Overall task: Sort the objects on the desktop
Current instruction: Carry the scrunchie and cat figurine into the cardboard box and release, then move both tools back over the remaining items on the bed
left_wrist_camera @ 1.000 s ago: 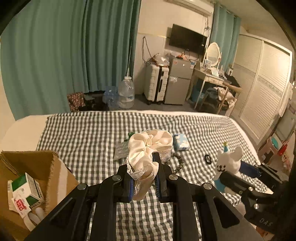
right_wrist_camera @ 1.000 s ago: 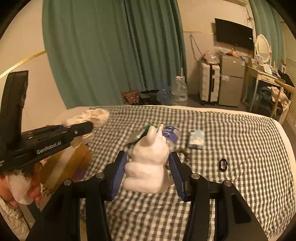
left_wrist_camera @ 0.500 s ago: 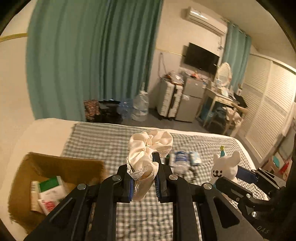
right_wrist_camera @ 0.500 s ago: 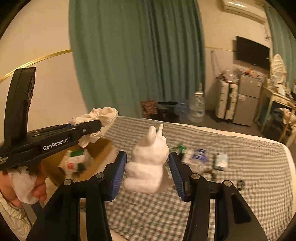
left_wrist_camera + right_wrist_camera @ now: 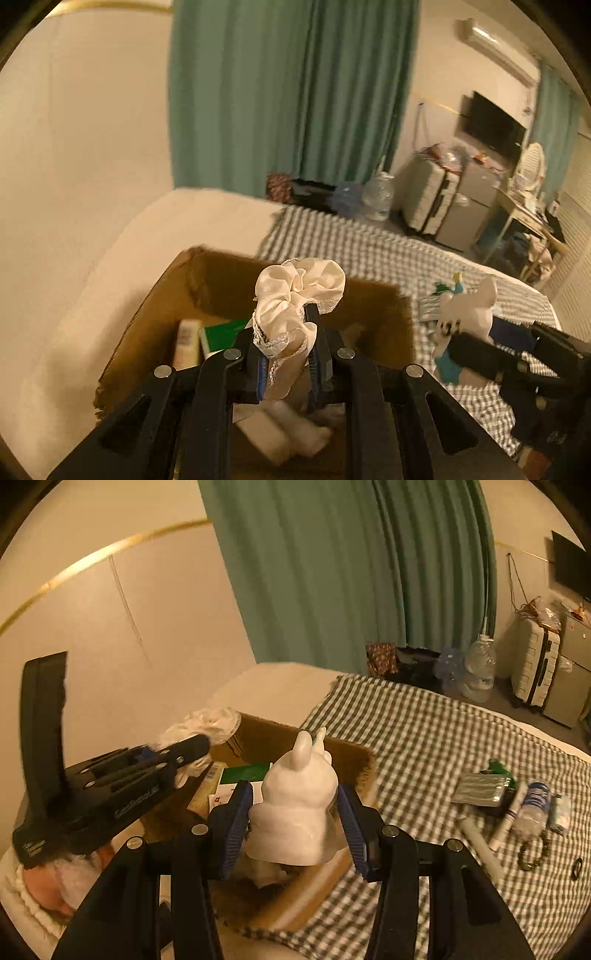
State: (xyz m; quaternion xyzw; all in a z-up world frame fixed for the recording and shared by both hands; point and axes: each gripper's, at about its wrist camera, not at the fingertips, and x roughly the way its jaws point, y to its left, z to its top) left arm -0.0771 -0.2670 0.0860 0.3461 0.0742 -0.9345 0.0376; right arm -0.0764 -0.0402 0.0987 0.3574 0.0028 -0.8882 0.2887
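1. Pinching a cream satin scrunchie [image 5: 295, 299] between the narrow-set pads of the left gripper [image 5: 286, 358]; hanging directly over the open cardboard box [image 5: 155, 306], with the lace edge drooping down between the fingers toward the box floor.
2. Sitting below that grip, a green-and-white carton [image 5: 221, 332] and other blurred items already lying in the box; leaving open room at the middle and near side for a drop.
3. Clamping a white bear figurine [image 5: 295, 805] upright in the right gripper [image 5: 293, 823], pads pressing on both flanks; hovering over the box's right half, just inside its far right wall [image 5: 354, 760].
4. Crowding each other over one opening, the left gripper lying just to the left; judging the scrunchie the nearer to a clear release, the figurine needing care with the near rim.
5. Remaining on the checked cloth [image 5: 424, 731] to the right, well apart: a foil pack [image 5: 480, 794], a small bottle [image 5: 532, 805], a bead bracelet [image 5: 532, 856].
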